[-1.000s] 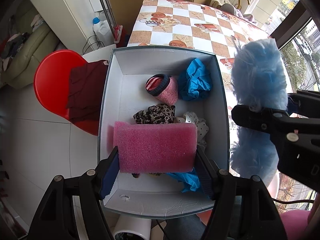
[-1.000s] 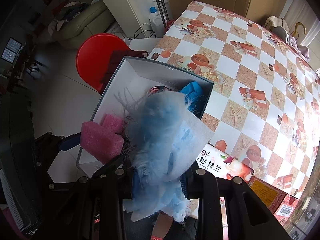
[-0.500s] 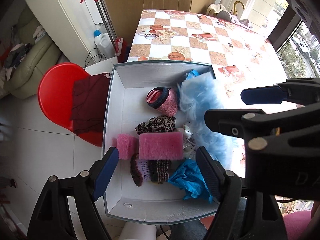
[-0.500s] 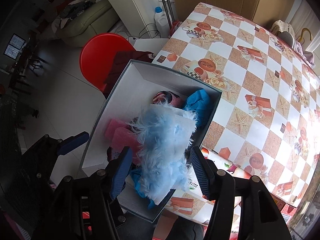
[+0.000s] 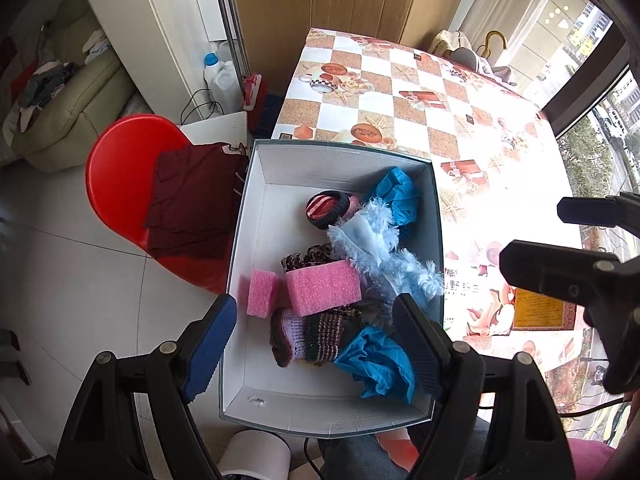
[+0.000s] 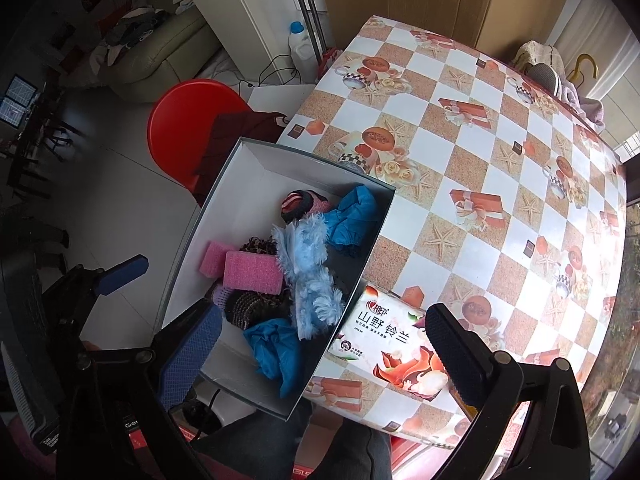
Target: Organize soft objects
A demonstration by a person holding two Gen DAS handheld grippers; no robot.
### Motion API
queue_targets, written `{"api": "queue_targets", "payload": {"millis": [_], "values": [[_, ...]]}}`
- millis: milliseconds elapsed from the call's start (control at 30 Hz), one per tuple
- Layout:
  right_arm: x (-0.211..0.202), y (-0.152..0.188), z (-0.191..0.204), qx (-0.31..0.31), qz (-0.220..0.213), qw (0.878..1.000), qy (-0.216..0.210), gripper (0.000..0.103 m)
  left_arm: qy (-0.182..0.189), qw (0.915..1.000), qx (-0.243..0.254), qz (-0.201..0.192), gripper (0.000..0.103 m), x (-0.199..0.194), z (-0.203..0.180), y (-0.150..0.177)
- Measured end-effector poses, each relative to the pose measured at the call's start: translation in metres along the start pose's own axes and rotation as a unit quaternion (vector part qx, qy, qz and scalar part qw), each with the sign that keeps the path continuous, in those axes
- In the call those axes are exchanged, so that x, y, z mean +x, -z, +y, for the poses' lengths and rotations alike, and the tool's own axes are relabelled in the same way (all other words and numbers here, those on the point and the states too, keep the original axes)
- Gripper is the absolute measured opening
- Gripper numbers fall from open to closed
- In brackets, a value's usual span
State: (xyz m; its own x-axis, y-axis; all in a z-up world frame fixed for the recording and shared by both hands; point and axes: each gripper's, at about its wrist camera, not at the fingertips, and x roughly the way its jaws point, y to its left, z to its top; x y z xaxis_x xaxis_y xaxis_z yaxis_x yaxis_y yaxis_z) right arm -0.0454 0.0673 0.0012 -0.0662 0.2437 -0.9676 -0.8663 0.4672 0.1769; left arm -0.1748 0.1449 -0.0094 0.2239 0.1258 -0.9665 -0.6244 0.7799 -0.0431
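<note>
Both foam block (image 5: 323,287) and blue fluffy piece (image 5: 380,248) have dropped into the box (image 5: 256,216); your left gripper (image 5: 316,348) and right gripper (image 6: 320,356) are hanging spread and empty, the pile lying at twelve o'clock, nearer your left.

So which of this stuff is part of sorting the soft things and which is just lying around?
Job: white cardboard box; fluffy light-blue duster; pink foam blocks; blue cloths; knitted socks.

Lying about: flowered tissue pack; red chair; white bottle.

leopard cloth (image 5: 308,258) half under sponge (image 5: 323,287)
</note>
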Motion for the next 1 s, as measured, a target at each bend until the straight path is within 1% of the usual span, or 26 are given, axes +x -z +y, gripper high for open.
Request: {"api": "queue_targets", "payload": {"millis": [100,200,400,600,1000], "values": [[-0.006,0.003,-0.001,-0.002,0.001,1.000,0.009,0.102,-0.010,0.9998,0.013,-0.007,0.083,-0.006,-0.006,-0.003],[-0.008,0.004,-0.002,-0.001,0.001,1.000,0.005,0.102,-0.018,0.9996,0.022,-0.007,0.083,-0.006,-0.011,-0.006],[-0.005,0.012,-0.002,-0.013,0.008,1.000,0.022,0.102,-0.025,0.9990,0.034,0.013,0.083,0.001,-0.021,-0.001],[-0.005,0.017,-0.009,-0.005,0.011,1.000,0.017,0.102,-0.028,0.9984,0.045,0.019,0.083,0.001,-0.028,0.003],[-0.005,0.023,-0.007,-0.010,0.010,1.000,0.008,0.102,-0.035,0.9982,0.044,0.020,0.083,-0.001,-0.033,0.004]]}}
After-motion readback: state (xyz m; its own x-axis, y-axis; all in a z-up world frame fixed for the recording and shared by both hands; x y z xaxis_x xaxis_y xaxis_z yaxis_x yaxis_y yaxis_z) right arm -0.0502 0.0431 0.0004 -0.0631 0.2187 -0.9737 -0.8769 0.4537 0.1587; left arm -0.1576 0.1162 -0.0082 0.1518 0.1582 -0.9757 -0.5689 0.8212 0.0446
